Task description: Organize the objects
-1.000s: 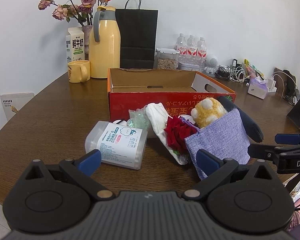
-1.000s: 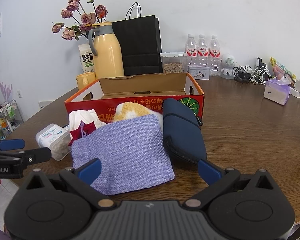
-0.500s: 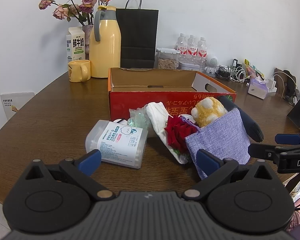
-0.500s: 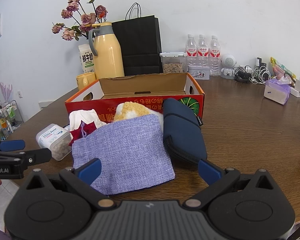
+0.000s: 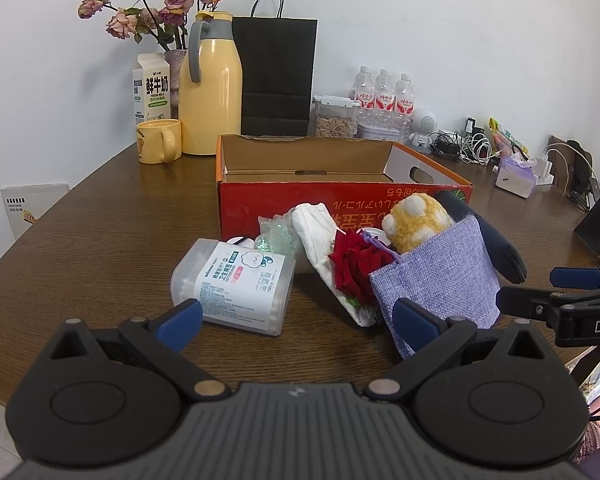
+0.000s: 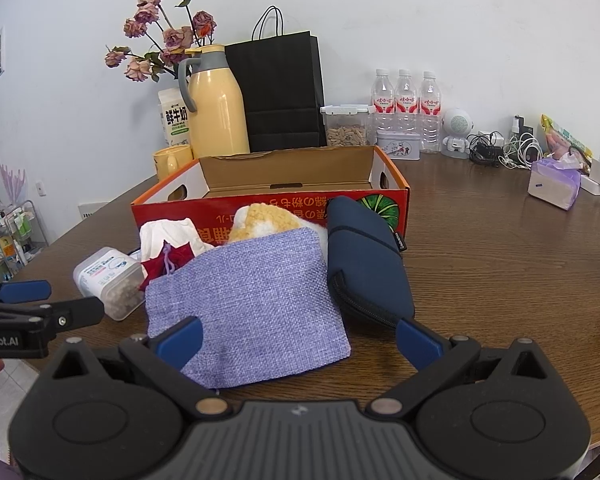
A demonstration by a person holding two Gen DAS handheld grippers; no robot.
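A: White wall behind, and a round dark-brown wooden worktop (image 6: 500,264) carrying everything. Why is the pile sitting at the near side of the open red cardboard box (image 6: 268,200)?

B: My guess: it is staged for packing. The box looks empty inside, and the loose things lie against its near wall: a lilac woven fabric pouch (image 6: 248,304) in the middle, a navy zipped soft case (image 6: 364,264) to its right, a yellow plush toy (image 5: 416,220) behind the pouch, a red fabric flower (image 5: 358,264) and a clear plastic cotton-swab box (image 5: 236,284) on the left.

A: And the tools?

B: The left hand-held gripper (image 5: 296,320) hovers near the swab box, jaws spread wide, holding nothing. The right hand-held gripper (image 6: 296,338) is equally wide apart and empty, low over the near edge of the pouch.

A: Far side?

B: A yellow thermos jug (image 6: 216,112), black paper bag (image 6: 280,92) and three water bottles (image 6: 404,104) line the wall, well apart from the pile.
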